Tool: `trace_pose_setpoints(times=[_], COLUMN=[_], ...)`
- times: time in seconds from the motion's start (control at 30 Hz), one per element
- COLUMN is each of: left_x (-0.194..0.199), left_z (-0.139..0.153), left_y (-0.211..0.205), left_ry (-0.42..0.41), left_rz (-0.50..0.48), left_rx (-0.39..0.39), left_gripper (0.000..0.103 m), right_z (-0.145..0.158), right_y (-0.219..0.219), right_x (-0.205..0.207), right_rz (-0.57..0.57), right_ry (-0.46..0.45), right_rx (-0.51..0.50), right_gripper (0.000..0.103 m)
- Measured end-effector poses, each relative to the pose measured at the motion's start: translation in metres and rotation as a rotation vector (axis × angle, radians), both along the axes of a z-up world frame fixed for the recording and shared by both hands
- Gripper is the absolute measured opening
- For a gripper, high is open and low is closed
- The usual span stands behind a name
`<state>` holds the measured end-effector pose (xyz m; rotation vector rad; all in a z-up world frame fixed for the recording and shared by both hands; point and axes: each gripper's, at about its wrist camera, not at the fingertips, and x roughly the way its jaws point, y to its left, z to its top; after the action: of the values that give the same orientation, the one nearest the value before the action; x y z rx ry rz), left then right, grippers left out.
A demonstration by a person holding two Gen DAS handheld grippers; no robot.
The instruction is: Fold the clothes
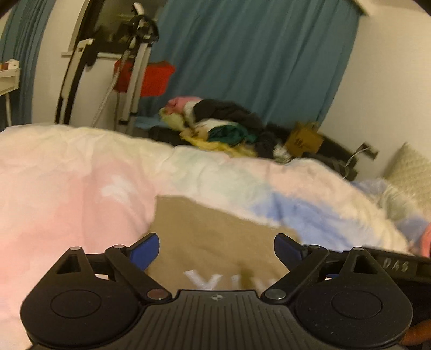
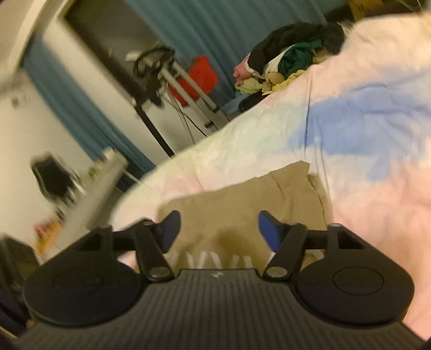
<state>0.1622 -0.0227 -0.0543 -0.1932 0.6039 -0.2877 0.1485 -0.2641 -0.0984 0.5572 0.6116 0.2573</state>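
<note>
Tan cotton garment with white lettering (image 1: 215, 242) lies flat on the pastel pink, white and blue duvet (image 1: 67, 188), near its front edge. Left gripper (image 1: 216, 250) and right gripper (image 2: 219, 228) hover over it, jaws apart, gripping nothing, apparently a fold set down. Heap of unfolded mixed clothes (image 1: 221, 129) waits beyond the far edge.

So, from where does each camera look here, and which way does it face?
Left wrist: sits on the left tongs, looking along them, slightly downward, over the tan garment on the pastel bed cover toward the clothes pile and blue curtain. Its own open fingers show.
Right wrist: sits on the right tongs, view rolled, facing the same tan garment and bed cover. Its own open fingers show.
Shared: garment, bed cover, clothes pile, curtain.
</note>
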Motion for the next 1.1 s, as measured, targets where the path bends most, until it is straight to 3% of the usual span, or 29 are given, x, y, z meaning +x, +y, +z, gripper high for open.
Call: trace_pose_setpoints(times=[0.13, 0.23, 0.37, 0.7, 0.83, 1.0, 1.07, 1.1], left_x=[0.020, 0.033, 0.034, 0.026, 0.018, -0.018, -0.036, -0.046], left_z=[-0.019, -0.032, -0.034, -0.039, -0.037, -0.007, 0.004, 0.008], left_y=[0.001, 0.003, 0.002, -0.007, -0.005, -0.014, -0.017, -0.017], left_ry=[0.068, 0.114, 0.103, 0.110, 0.134, 0.112, 0.107, 0.108], left_rz=[0.042, 0.062, 0.052, 0.025, 0.043, -0.003, -0.023, -0.024], left_rx=[0.055, 0.072, 0.118, 0.180, 0.154, 0.156, 0.136, 0.118], left_gripper=[0.093, 0.093, 0.093, 0.094, 0.094, 0.095, 0.095, 0.095], right_z=[-0.024, -0.038, -0.049, -0.050, -0.046, -0.026, -0.014, -0.009], right_y=[0.012, 0.017, 0.025, 0.028, 0.031, 0.020, 0.013, 0.007], right_x=[0.019, 0.036, 0.053, 0.047, 0.031, -0.001, -0.020, -0.028], right_rz=[0.016, 0.012, 0.012, 0.020, 0.008, -0.067, -0.082, -0.090], right_ry=[0.049, 0.055, 0.046, 0.053, 0.050, 0.050, 0.045, 0.051], right_rx=[-0.149, -0.201, -0.243, -0.249, -0.269, -0.219, -0.174, -0.116], right_gripper=[0.051, 0.051, 0.051, 0.051, 0.051, 0.053, 0.053, 0.058])
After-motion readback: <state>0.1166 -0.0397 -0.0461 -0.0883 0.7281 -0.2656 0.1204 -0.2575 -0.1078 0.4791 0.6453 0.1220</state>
